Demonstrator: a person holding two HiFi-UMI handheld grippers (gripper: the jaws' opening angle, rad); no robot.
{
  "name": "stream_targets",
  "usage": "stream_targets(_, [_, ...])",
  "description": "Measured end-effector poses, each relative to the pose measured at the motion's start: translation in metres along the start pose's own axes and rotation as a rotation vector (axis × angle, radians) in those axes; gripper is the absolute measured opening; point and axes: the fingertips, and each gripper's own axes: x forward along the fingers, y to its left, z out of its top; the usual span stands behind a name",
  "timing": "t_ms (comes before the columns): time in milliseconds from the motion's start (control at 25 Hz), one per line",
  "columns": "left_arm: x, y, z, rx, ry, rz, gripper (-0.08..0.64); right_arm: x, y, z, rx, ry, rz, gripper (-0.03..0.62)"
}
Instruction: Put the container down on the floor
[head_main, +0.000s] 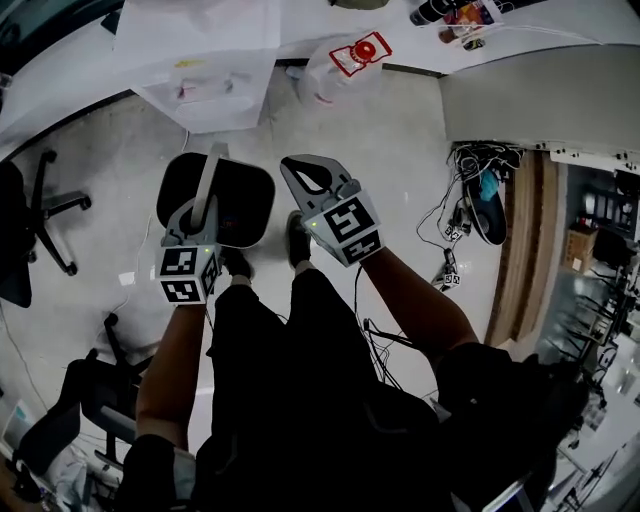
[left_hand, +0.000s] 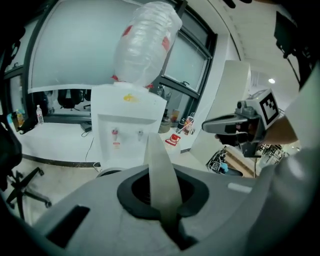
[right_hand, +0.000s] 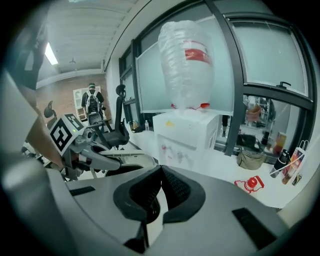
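container (head_main: 240, 205) sits centre-left in the head view, dark and rounded, low over the pale floor (head_main: 400, 140); can't tell if it touches. left gripper (head_main: 213, 160) is clamped tight on a pale strip (left_hand: 159, 165) rising from the container's upper edge. right gripper (head_main: 295, 170) is just right of it, jaws together, nothing in them. shoes (head_main: 298, 238) are just below the container. floor is open toward the water dispenser (left_hand: 127, 130) at top. chair base (head_main: 55, 215) sits at left, cables (head_main: 455, 220) at right.
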Motion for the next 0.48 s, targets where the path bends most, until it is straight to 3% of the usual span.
stream_targets(200, [0.044, 0.011, -0.030, -0.017, 0.041, 0.067, 0.012, 0.022, -0.017, -0.040, -0.041, 0.066, 0.028, -0.002])
stream_targets(480, [0.098, 0.030, -0.084, -0.020, 0.118, 0.133, 0.012, 0.050, -0.025, -0.090, 0.015, 0.112, 0.037, -0.002])
